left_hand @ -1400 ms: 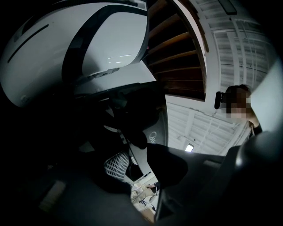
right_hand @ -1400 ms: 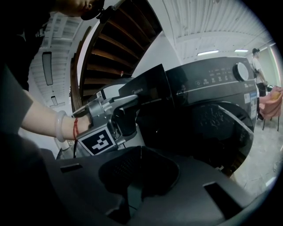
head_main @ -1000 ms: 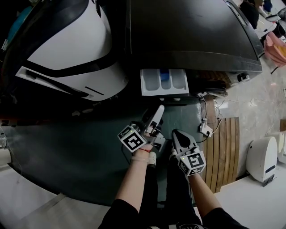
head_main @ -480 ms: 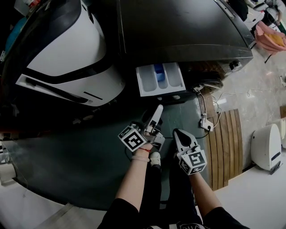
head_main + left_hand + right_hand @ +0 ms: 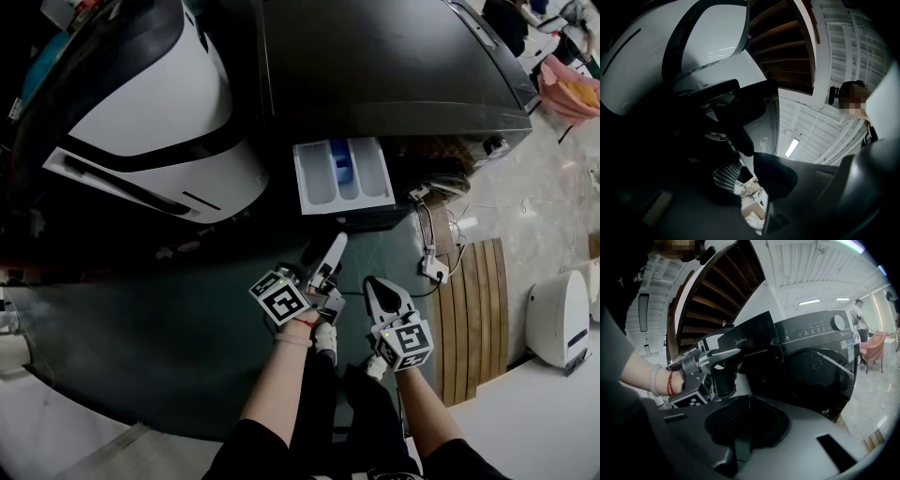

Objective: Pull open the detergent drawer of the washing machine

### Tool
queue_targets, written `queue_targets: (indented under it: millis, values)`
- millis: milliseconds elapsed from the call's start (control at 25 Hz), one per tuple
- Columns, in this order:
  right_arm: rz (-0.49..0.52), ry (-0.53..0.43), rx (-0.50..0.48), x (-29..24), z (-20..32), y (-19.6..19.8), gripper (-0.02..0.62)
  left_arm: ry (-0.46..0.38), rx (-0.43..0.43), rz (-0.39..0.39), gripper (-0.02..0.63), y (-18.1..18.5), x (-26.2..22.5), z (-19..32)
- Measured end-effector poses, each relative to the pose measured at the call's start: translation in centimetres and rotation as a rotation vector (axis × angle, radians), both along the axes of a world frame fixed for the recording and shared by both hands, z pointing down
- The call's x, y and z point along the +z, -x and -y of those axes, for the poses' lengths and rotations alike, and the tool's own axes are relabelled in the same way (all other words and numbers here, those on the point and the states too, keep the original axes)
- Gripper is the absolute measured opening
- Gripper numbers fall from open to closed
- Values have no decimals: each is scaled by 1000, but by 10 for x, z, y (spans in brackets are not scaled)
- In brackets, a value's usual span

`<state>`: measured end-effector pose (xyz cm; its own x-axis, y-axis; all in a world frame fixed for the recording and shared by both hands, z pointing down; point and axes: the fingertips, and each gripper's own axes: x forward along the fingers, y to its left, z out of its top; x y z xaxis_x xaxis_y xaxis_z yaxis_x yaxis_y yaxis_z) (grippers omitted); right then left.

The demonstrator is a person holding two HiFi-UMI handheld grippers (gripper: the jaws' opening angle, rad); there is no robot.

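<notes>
The black washing machine (image 5: 394, 66) has its white detergent drawer (image 5: 342, 175) pulled out, its blue inner compartment showing. My left gripper (image 5: 336, 246) hangs just below the drawer's front and does not touch it. Its jaws are closing, with nothing between them. In the left gripper view the left gripper (image 5: 752, 157) shows two dark pads with a bright gap between. My right gripper (image 5: 373, 283) is lower and to the right, shut and empty. The right gripper view shows the right gripper (image 5: 749, 401) with its pads together, the left gripper (image 5: 729, 364) ahead and the washing machine (image 5: 811, 362) behind it.
A white rounded machine (image 5: 159, 112) stands left of the washer. To the right, on the floor, are a wooden slat mat (image 5: 469, 300), a power strip with cable (image 5: 433, 267) and a small white appliance (image 5: 558, 319). Pink cloth (image 5: 572, 89) lies at the far right.
My left gripper has drawn back a little from the drawer and its jaws have narrowed. The drawer stays pulled out. The right gripper has kept its place.
</notes>
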<state>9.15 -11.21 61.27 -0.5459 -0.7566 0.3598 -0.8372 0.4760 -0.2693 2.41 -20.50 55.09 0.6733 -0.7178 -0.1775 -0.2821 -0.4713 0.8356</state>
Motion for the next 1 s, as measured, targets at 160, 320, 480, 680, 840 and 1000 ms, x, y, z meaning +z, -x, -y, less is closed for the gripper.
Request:
queue_targets:
  millis: [160,320,480,680,840,1000]
  values:
    - [7,7,-20,2,-1,3,12,0,-3,2,84,0,4,-9]
    - [-2,21,-21,5,-6,2,12,17,-16,-2,74,1,3,-15]
    - [-5,22,-27,2,-11,4,12,28,-26,2,71,4,3,-16]
    - [-5,10,-21,-1,-10,1,12,33,-36,3,71,5,4,-15]
    - [4,7,-16,-2,-12,-2,12,31,-41,8,72,4,5,-15]
    - [13,6,-16,-3,-16,-4,12,32,-55,-10,71,5,6,-16]
